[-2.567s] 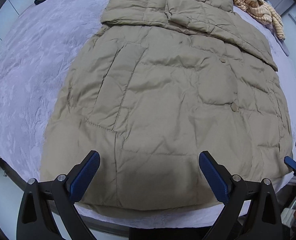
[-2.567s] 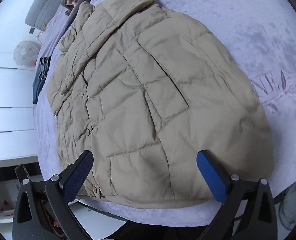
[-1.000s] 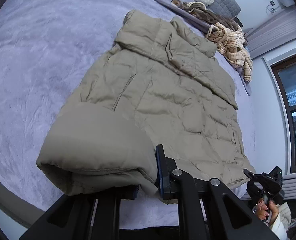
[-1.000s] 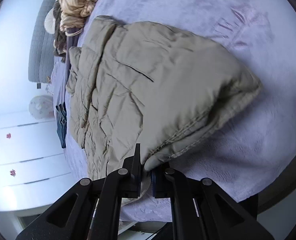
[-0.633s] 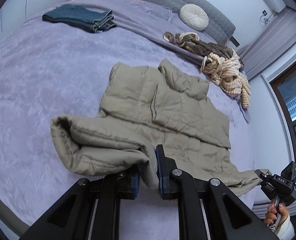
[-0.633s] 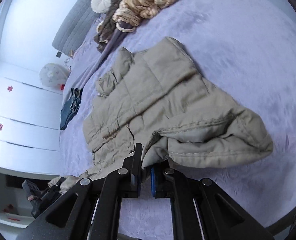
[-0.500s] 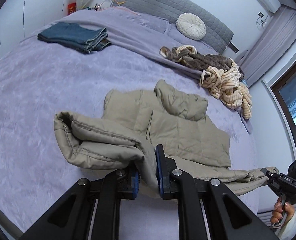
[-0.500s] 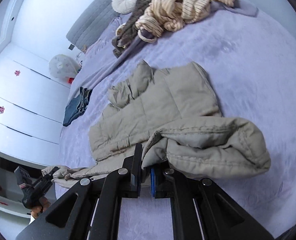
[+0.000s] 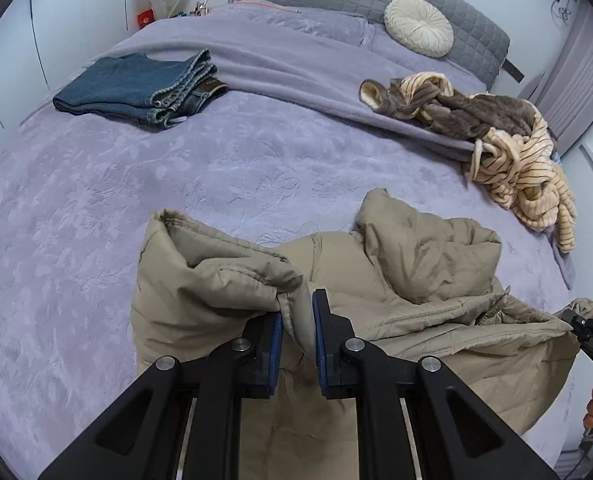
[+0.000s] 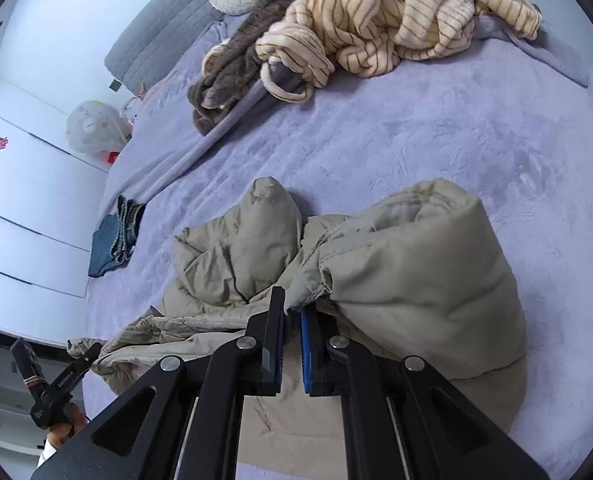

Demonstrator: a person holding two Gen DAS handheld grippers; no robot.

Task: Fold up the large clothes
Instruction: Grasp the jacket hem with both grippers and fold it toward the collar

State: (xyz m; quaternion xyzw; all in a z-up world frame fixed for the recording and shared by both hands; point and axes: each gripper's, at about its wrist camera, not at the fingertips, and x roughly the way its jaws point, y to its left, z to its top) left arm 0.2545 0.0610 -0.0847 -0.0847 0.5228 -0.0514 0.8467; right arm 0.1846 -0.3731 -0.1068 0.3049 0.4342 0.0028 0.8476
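Both your grippers, left gripper (image 9: 297,320) and right gripper (image 10: 292,322), have fingers clamped on the puffy coat (image 9: 396,280) hem; a thin pinch may slip, spoiling the fold on the bed (image 9: 96,200).

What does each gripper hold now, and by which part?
Both hold the beige padded coat: the left gripper and the right gripper each pinch a corner of its stitched bottom hem.

Folded jeans (image 9: 136,88), round cushion (image 9: 418,26), striped garment (image 9: 524,168) on bed (image 9: 76,208).

Open purple bedspread (image 9: 224,168) ahead; folded jeans (image 9: 136,88) left, striped heap (image 9: 524,168) right.
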